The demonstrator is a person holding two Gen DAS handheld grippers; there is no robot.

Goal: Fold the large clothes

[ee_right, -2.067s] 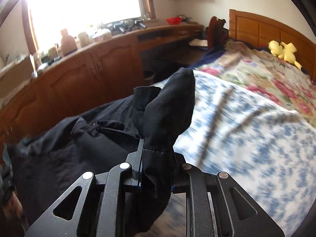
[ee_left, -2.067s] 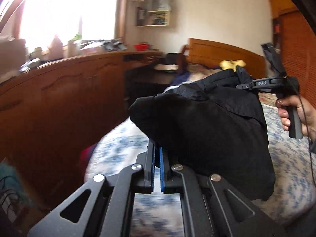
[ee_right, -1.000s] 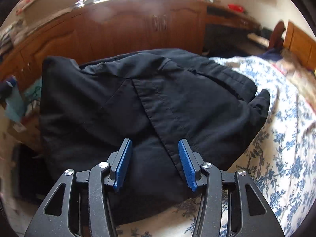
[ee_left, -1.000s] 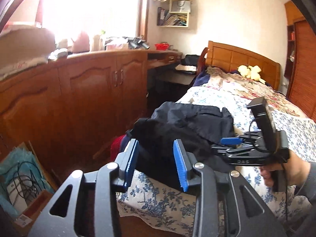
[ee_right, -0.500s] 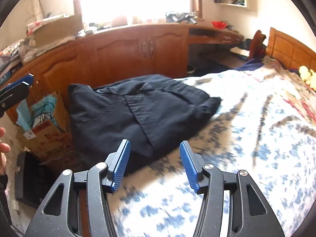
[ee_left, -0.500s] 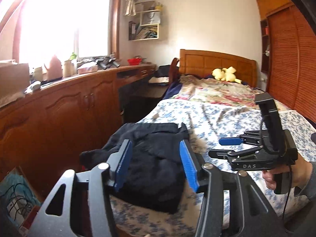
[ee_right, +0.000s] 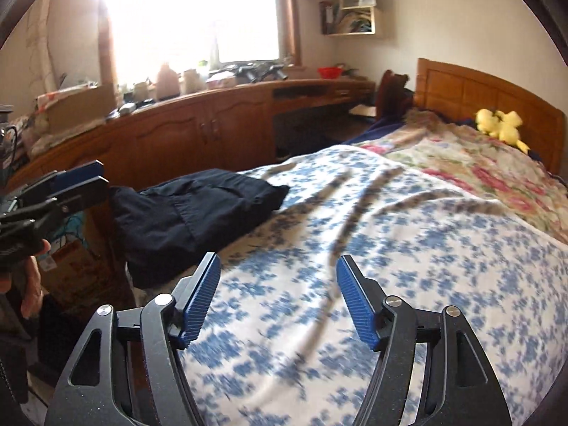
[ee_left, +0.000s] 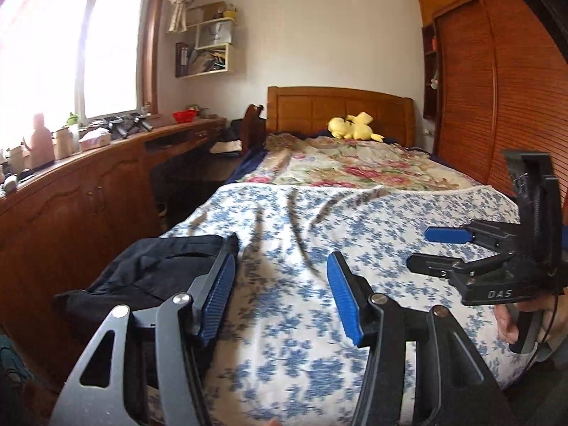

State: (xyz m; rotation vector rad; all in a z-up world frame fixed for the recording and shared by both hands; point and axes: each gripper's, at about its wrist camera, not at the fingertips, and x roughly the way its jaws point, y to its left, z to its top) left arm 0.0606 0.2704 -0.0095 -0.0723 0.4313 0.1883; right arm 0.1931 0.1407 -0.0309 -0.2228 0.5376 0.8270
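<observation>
The folded black garment [ee_right: 198,213] is lying on the bed's [ee_right: 408,248] corner; we are holding both grippers, left [ee_left: 280,301] and right [ee_right: 278,298], released above the blue-flowered cover.

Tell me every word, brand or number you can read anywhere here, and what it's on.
"DAS": on the black body of the right hand-held gripper, seen from the left wrist camera.
Spines and papers on the wall shelf: too small and blurred to read.
Nothing else legible.

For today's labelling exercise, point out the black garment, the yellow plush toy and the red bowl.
black garment [ee_right: 198,209]: right wrist view, on its top fold.
yellow plush toy [ee_left: 351,128]: left wrist view, on its body.
red bowl [ee_right: 330,71]: right wrist view, on its side.
</observation>
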